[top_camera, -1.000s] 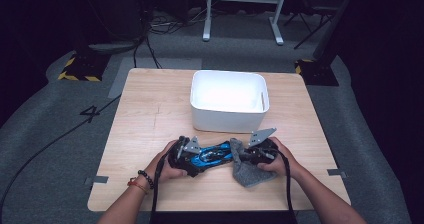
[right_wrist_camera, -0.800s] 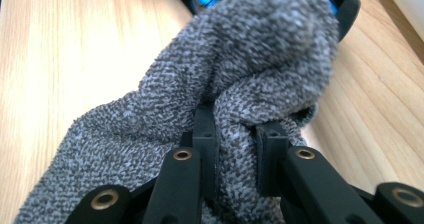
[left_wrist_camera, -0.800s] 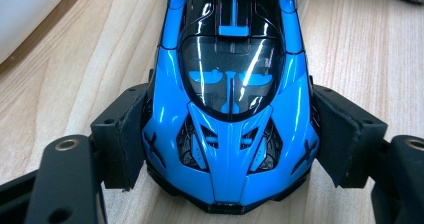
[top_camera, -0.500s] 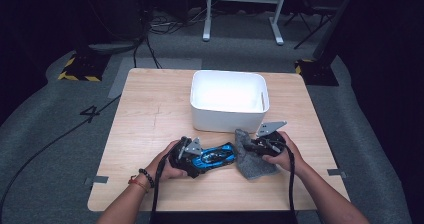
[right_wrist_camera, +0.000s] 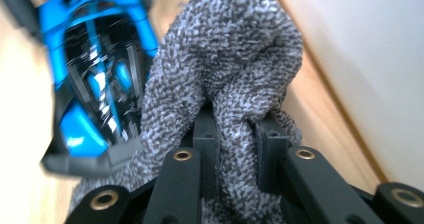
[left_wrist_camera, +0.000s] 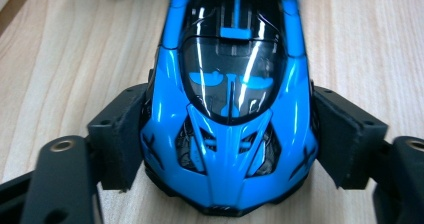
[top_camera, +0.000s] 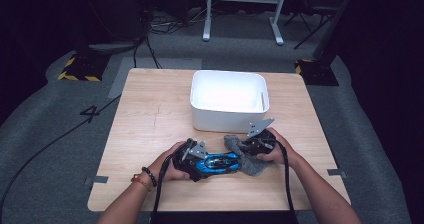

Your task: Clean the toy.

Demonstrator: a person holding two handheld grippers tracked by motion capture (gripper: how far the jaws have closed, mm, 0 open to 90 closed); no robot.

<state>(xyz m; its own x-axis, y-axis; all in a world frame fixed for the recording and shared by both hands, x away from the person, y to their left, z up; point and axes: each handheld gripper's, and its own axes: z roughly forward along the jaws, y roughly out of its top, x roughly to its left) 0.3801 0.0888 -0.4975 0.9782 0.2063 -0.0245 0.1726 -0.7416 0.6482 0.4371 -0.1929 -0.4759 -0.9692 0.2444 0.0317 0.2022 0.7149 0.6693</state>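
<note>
At the near left of the tabletop [top_camera: 150, 114], the left gripper [top_camera: 192, 159] is clamping a blue toy car [top_camera: 217, 162] across its flanks; in the left gripper view both black jaws are pressing against the glossy sides of the car, which is resting flat on the wood and pointing its nose back at the camera. Just to its right, the right gripper [top_camera: 248, 145] is pinching a fold of a grey cloth [top_camera: 250, 163], jaws closed on the bunched fabric, with the rest of the cloth lying on the tabletop and touching the car's far end. Farther back, near the middle, a white bin [top_camera: 228, 100] is sitting open and apparently empty.

The likely trouble: the car's shell is slick and curved, so it could be squeezed out of the jaws if the left hand is twisting. The cloth, held by one fold only, could slip free or snag on the car and drag it sideways.
</note>
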